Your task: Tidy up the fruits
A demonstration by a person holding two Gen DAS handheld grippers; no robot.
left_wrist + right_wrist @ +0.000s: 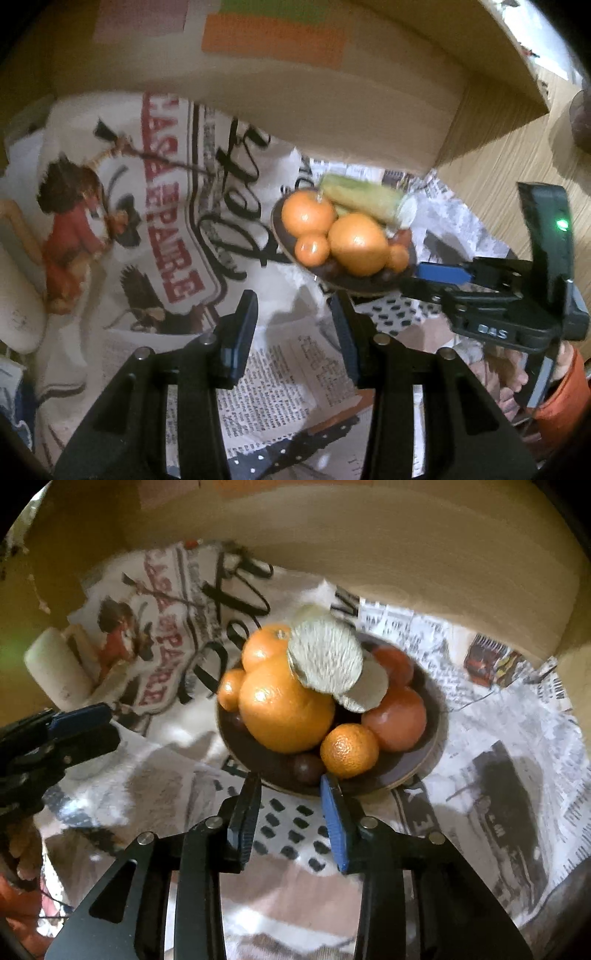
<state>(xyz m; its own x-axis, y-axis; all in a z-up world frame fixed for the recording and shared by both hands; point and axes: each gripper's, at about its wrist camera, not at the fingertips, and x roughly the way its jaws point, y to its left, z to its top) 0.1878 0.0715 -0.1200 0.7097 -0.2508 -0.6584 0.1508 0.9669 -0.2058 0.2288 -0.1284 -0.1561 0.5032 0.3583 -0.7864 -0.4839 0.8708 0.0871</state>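
Note:
A dark round plate (424,760) sits on a printed cloth and is piled with fruit: a large orange (284,712), smaller oranges (349,751), red tomatoes (399,716), dark round fruits (308,768) and a corn cob seen end-on (325,657). In the left wrist view the plate (284,240) holds the same oranges (356,243) with the corn (365,197) behind. My right gripper (291,786) is open, its fingertips at the plate's near rim; it also shows in the left wrist view (421,275). My left gripper (295,306) is open and empty, left of the plate.
A newspaper-print cloth (480,709) covers the surface inside a tan cardboard box (332,96). A white cylinder (55,668) lies at the far left. A wooden floor (498,177) and a dark round object (580,122) lie outside the box.

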